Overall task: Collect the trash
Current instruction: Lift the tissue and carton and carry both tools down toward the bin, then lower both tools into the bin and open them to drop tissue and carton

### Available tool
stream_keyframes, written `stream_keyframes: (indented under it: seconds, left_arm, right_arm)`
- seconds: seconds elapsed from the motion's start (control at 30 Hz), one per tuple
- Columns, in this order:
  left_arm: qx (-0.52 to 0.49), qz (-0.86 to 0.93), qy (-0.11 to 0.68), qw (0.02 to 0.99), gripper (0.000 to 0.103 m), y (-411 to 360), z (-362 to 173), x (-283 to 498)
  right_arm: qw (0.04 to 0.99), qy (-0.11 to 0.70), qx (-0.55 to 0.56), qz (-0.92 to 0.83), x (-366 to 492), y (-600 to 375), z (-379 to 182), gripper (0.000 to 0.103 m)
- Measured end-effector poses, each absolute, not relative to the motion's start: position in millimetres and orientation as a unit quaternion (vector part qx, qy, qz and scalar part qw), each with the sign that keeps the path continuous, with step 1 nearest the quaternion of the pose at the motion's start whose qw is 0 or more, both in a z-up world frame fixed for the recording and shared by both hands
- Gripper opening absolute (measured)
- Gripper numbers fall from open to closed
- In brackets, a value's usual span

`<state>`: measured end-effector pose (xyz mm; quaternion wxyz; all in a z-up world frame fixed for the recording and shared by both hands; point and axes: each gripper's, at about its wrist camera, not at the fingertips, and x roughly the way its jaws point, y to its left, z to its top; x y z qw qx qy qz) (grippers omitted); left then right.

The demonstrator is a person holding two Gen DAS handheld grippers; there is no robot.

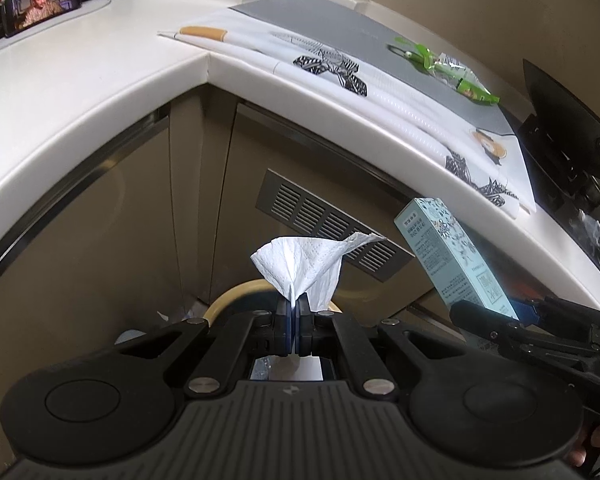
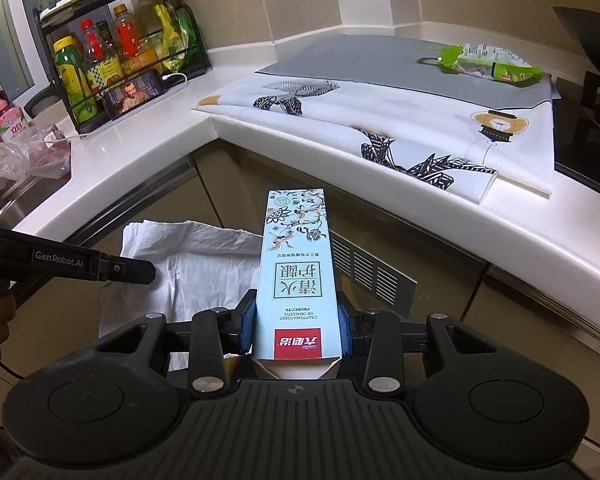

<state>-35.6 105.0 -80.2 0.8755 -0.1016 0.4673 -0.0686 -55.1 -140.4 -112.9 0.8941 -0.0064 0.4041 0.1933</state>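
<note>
My left gripper (image 1: pixel 294 322) is shut on a white paper tissue (image 1: pixel 304 264), held in front of the cabinet, below the counter edge. The tissue also shows in the right wrist view (image 2: pixel 196 256), hanging from the left gripper (image 2: pixel 140 272). My right gripper (image 2: pixel 298 328) is shut on a light blue carton box (image 2: pixel 298 272) with a floral print, its open end toward the camera. The box also shows in the left wrist view (image 1: pixel 452 256), to the right of the tissue. A round tan bin rim (image 1: pixel 236 292) sits below the left gripper. Green snack wrappers (image 2: pixel 496 64) lie on the counter.
A white L-shaped counter (image 2: pixel 148 148) carries a printed cloth (image 2: pixel 380 120) over a grey mat, a phone (image 2: pixel 134 94) playing video, a bottle rack (image 2: pixel 112 48) and a plastic bag (image 2: pixel 28 156) by the sink. A vent grille (image 1: pixel 324 220) is in the cabinet front. A black stove (image 2: pixel 588 120) is at right.
</note>
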Motion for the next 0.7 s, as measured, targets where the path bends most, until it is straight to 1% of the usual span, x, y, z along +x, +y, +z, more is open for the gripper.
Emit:
stream_keyframes:
  seconds: [0.5, 0.7]
  left_arm:
    - [-0.085, -0.058, 0.485, 0.869, 0.001, 101.4, -100.7, -26.3]
    - [-0.074, -0.058, 0.500, 0.861, 0.001, 96.3, -119.9, -17.8]
  right_arm:
    - [0.886, 0.426, -0.010, 0.183, -45.7, -141.2, -130.3, 0.042]
    - [0.875, 0.447, -0.021, 0.183, -35.9, -139.2, -152.7, 0.042]
